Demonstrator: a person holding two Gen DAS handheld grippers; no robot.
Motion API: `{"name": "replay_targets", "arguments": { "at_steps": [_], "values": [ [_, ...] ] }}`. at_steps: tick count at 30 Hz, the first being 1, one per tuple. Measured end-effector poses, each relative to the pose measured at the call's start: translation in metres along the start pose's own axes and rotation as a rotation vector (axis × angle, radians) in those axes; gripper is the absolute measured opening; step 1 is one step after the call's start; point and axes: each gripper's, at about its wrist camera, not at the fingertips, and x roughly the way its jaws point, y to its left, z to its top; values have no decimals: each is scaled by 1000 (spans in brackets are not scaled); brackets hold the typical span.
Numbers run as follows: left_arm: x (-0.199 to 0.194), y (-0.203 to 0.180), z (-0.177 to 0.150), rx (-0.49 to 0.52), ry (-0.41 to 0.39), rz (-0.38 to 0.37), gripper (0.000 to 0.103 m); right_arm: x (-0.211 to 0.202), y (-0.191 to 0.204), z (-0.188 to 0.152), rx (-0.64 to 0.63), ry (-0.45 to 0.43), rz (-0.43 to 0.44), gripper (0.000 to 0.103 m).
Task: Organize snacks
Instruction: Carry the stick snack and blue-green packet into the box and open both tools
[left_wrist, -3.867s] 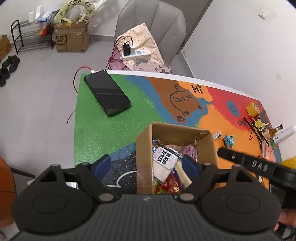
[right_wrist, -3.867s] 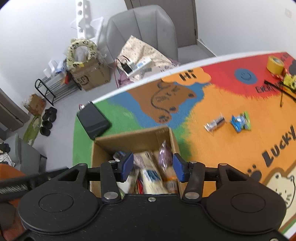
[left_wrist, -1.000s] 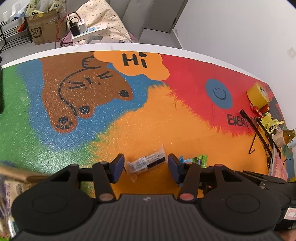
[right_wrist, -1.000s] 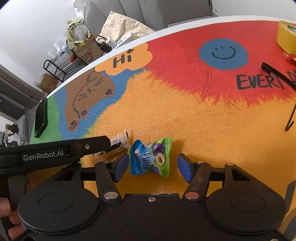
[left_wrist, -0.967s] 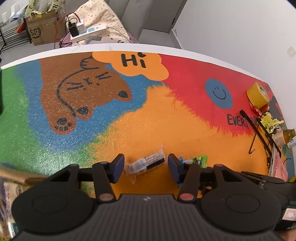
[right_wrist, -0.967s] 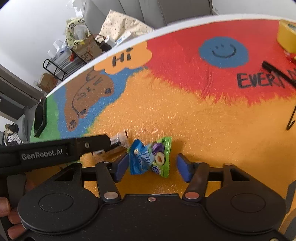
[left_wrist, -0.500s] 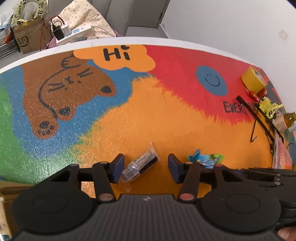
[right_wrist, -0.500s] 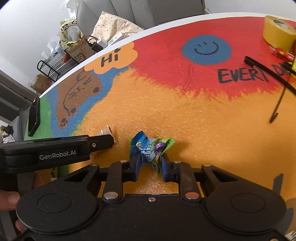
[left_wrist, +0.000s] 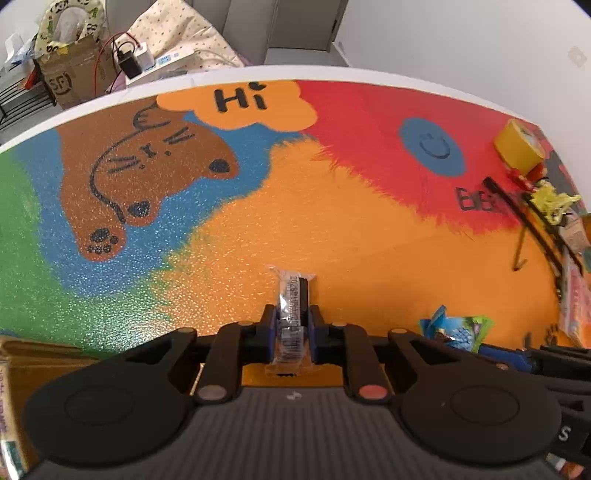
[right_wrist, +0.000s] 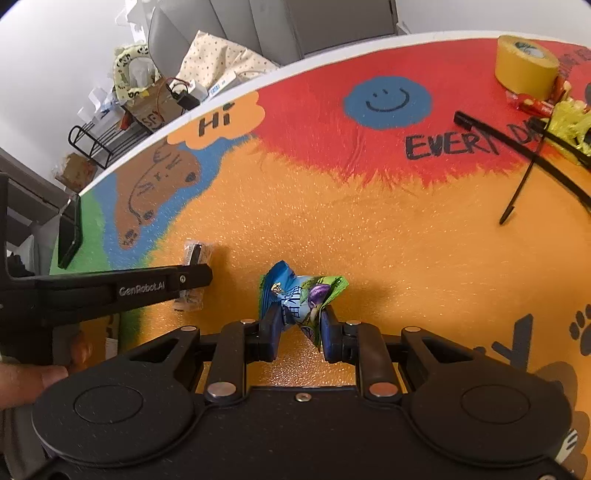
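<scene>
My left gripper (left_wrist: 292, 328) is shut on a clear-wrapped dark snack bar (left_wrist: 293, 295), which points forward over the orange part of the mat. My right gripper (right_wrist: 299, 326) is shut on a blue and green snack packet (right_wrist: 301, 295), crumpled between the pads. In the right wrist view the left gripper's finger (right_wrist: 162, 282) crosses from the left with the clear snack bar (right_wrist: 194, 254) in it. The blue and green packet (left_wrist: 456, 328) also shows at the right in the left wrist view. A corner of the cardboard snack box (left_wrist: 33, 360) shows at lower left.
A colourful mat (left_wrist: 332, 206) covers the table. A yellow tape roll (right_wrist: 524, 66), black cable ties (right_wrist: 517, 147) and yellow clutter (right_wrist: 570, 125) lie at the far right. A black phone (right_wrist: 70, 232) lies at the left edge. A chair and boxes stand beyond the table.
Both grippers left the box and moved right over the orange mat. The right gripper closed on the blue and green packet. The left gripper has just closed on the clear-wrapped bar.
</scene>
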Motion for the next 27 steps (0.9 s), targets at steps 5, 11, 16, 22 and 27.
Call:
{"name": "replay_targets", "arguments": {
  "at_steps": [5, 11, 16, 22, 27],
  "values": [
    [-25, -3, -4, -24, 2, -14, 16, -16, 6, -1, 17, -29, 10, 20],
    [-59, 1, -13, -54, -15, -27, 16, -36, 18, -6, 18, -56, 22, 20],
    [-86, 8, -22, -64, -34, -42, 16, -56, 31, -11, 25, -107, 22, 20],
    [-115, 25, -34, -52, -43, -67, 16, -73, 53, -22, 45, -158, 10, 20],
    [-130, 48, -43, -31, -32, -90, 16, -78, 79, -35, 69, -184, -15, 20]
  ]
}}
